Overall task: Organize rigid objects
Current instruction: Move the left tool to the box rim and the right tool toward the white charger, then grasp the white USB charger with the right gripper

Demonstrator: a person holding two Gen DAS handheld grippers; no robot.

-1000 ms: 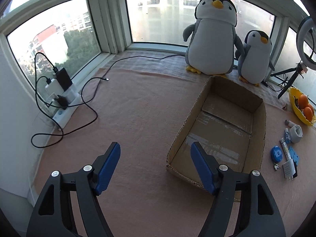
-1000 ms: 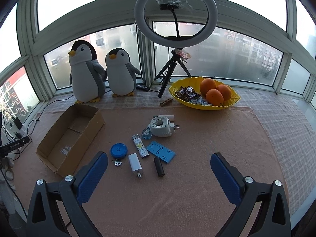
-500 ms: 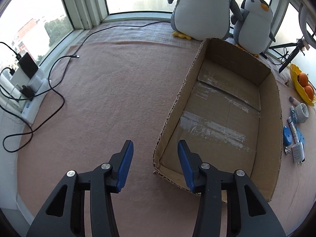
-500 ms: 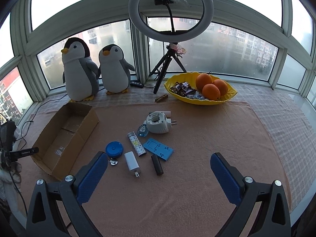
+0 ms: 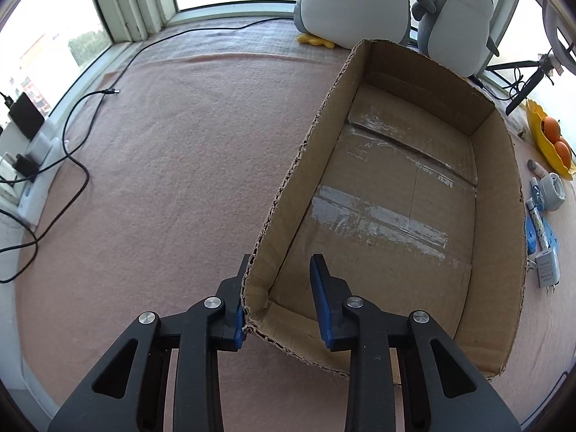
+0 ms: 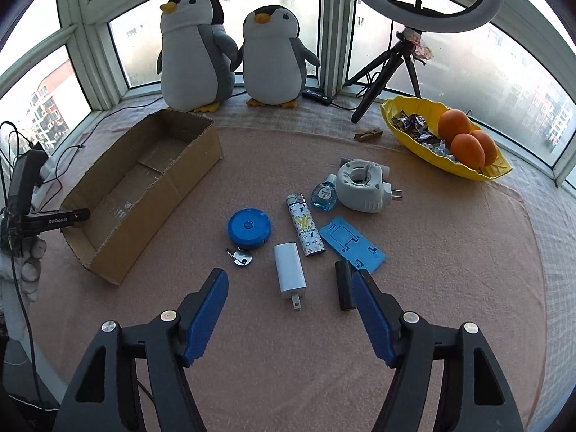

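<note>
Cardboard box (image 5: 403, 194) sits open and empty on the pink-covered desk (image 5: 172, 165), with two plush penguins (image 6: 230, 46) just behind its far end. The left hand-held gripper (image 5: 279, 295) has just been closing and now straddles the box's near left corner: one blue pad lies against the outside of the wall, the other stands inside with a gap to the cardboard, so the wall is between the jaws but I cannot say it is pinched firmly. If the hold is that loose, any tug could let the ragged corner slip out, or could crease the thin wall and skew the box away from the clutter.

To the right of the box lie the small things: a blue tape measure (image 6: 249, 227), a white charger (image 6: 289, 270), a patterned lighter (image 6: 305, 228), a blue phone stand (image 6: 352, 244), a black stick-shaped item (image 6: 343, 284), a small blue bottle (image 6: 325, 192) and a white plug-in device (image 6: 361, 185). The right hand-held gripper (image 6: 289, 315) hangs above the charger, holding nothing, its jaws having just been narrowing with nothing between them. The charger lies close between the lighter and the black stick, and the right pad is already over that stick; coming down off-centre could nudge or catch a neighbour. The charger's smooth sides and protruding prongs could also let it twist or slide out of the pads on the way to the box.
</note>
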